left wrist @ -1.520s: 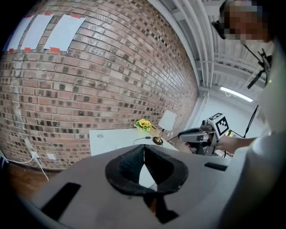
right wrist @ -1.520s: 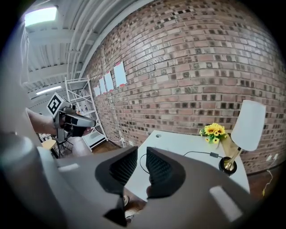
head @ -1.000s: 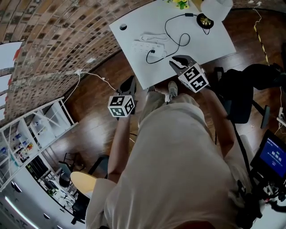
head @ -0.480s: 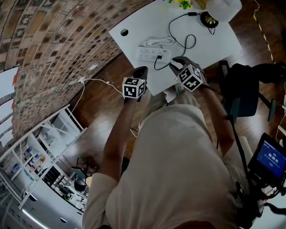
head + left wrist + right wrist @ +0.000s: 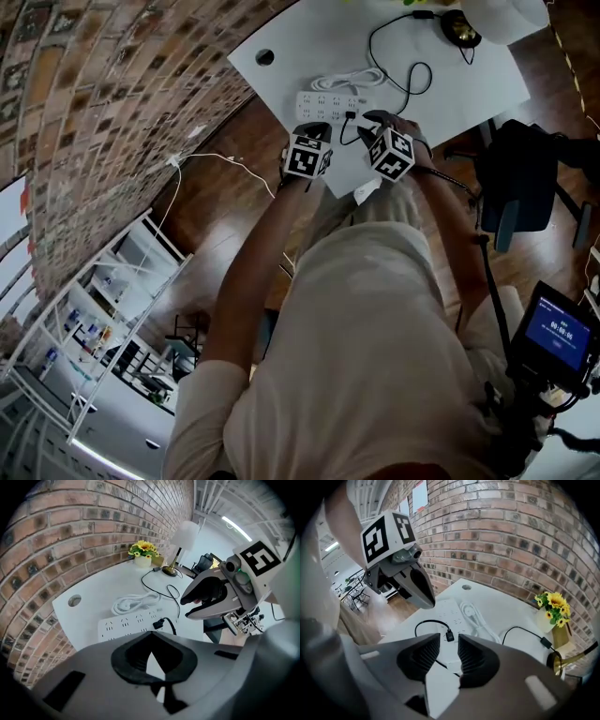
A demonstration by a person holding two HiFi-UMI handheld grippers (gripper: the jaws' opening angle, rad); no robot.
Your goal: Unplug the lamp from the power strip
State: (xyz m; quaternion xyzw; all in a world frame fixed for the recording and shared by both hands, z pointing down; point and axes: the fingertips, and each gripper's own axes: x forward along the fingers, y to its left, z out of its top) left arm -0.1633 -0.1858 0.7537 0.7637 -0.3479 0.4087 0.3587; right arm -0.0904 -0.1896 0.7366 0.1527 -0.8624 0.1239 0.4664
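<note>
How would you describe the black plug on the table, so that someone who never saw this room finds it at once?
Start at the white table beside the brick wall; a white power strip lies near the edge nearest the person. The plug is the only black thing sitting in the strip's sockets, and its thin black cord runs to the lamp.

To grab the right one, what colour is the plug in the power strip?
Black plug, clearest in the right gripper view.
</note>
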